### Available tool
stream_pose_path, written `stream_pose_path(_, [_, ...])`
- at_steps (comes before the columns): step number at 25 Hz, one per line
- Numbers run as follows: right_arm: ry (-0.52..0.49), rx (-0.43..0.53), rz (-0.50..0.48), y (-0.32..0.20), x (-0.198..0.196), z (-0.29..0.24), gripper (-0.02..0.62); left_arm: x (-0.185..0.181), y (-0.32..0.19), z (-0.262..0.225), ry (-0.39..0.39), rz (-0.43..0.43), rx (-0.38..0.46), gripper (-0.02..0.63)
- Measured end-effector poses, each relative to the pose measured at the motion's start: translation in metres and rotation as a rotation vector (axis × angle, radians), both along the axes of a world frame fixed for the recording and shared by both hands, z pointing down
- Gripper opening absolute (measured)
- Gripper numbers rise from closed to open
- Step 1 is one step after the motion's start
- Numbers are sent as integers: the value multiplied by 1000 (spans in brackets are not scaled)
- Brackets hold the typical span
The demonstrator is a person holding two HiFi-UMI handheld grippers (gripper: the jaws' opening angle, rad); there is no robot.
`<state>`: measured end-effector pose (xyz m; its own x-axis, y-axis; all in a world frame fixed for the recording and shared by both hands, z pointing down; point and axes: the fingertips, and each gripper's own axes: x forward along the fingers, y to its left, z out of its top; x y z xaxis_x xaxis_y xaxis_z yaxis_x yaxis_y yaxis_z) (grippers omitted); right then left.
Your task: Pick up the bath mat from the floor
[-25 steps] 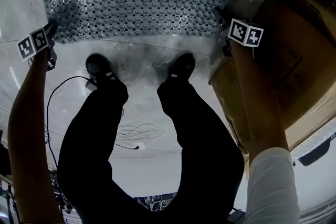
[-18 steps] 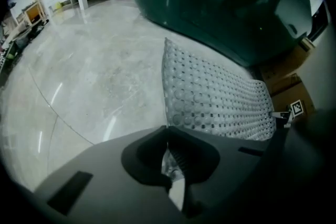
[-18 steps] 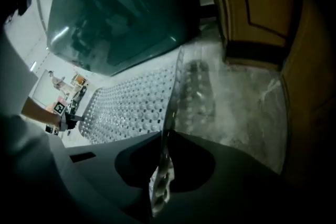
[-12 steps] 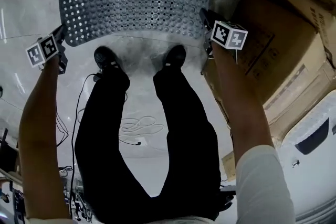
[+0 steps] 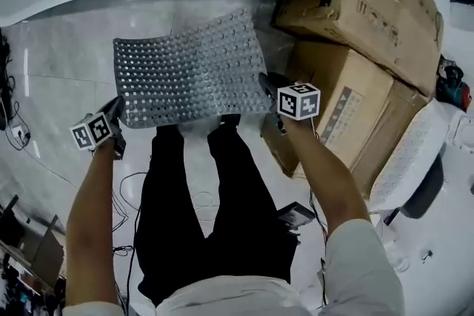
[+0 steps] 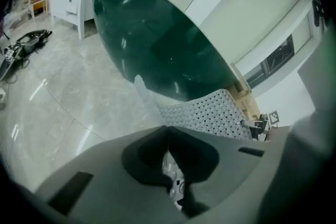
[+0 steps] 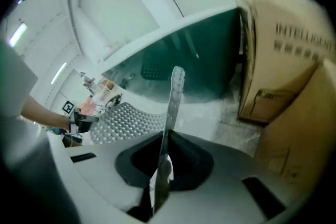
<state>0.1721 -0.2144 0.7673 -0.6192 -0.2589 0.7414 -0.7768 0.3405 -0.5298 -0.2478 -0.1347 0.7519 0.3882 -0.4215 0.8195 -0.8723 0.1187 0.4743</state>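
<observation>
I have the left tool (image 5: 117, 111) and right tool (image 5: 266, 83) each clamped tight on a near corner of the bath mat (image 5: 189, 70). The flexible grey sheet, dotted with holes and bumps, hangs bowed between them above the glossy marble floor (image 5: 59, 63).

both claws clamped; bath mat (image 5: 189, 70) lifted off floor

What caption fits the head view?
The left gripper and right gripper hold the bath mat up by two corners beside cardboard boxes.
</observation>
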Motion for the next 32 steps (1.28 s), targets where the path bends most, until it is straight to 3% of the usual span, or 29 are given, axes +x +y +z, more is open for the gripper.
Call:
stream_pose_path(7, [-94,269,-42,-23,21,-227,40,40,-18,-234,38,-58,323,12])
stream_pose_path(13, [-218,547,13,-36,46,-442,40,75,-31,-457,44,43,643,12])
stream_pose_path(15, [-241,636,21,-33,49,-493,40,85,-33,-509,41,67,739,12])
stream_pose_path(17, [-239,721,10,-18,43,-477,40,85,-26,-488,40,91,830,12])
stream_pose_path(20, [-212,845,-25,9,16,-363,40,66,-12,-357,38,124,978,12])
stream_pose_path(21, [-212,881,-28,15,8,-344,40,61,-11,-334,44,136,1030,12])
stream_pose_path(26, [-245,1039,-9,45,-16,-358,41,50,2,-347,91,174,1223,12])
stream_pose_path(32, [-191,1148,28,73,-21,-378,41,54,14,-365,132,217,1348,12])
